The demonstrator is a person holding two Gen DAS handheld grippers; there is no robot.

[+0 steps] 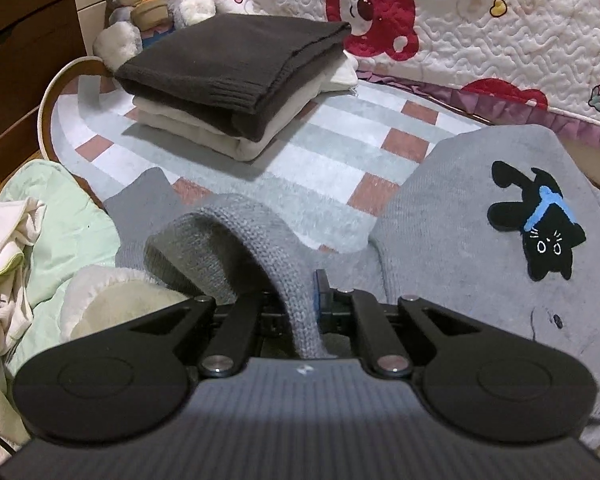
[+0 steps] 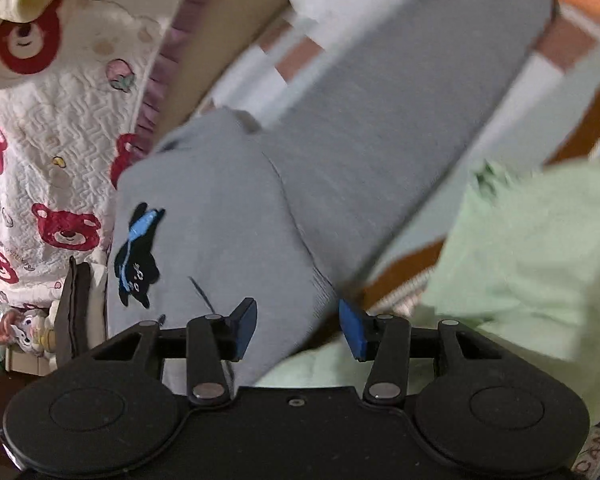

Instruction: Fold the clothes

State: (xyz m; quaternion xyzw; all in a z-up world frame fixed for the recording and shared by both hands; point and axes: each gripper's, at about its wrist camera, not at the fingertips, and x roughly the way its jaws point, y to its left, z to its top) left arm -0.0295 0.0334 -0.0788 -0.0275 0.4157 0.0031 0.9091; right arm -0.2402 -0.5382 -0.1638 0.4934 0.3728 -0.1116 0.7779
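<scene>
Grey sweater (image 1: pixel 460 208) spread over checked rug (image 1: pixel 300 152), filling lower right of left wrist frame; knit, pale grey, sleeve (image 2: pixel 400 100) stretched toward upper right in right wrist view. Black cat patch (image 1: pixel 540 224) with blue strap on chest. Left gripper (image 1: pixel 316 300) clenched on ribbed fold. Right gripper (image 2: pixel 298 326) released, jaws apart, sweater edge between them.

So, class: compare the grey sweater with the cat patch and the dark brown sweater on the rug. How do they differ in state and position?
The grey sweater lies spread out and unfolded; the dark brown sweater is neatly folded. The grey sweater has its sleeve pinched in the left gripper; nothing holds the brown one. The grey one lies on the rug; the brown one tops a cream stack. Both are knitted.
</scene>
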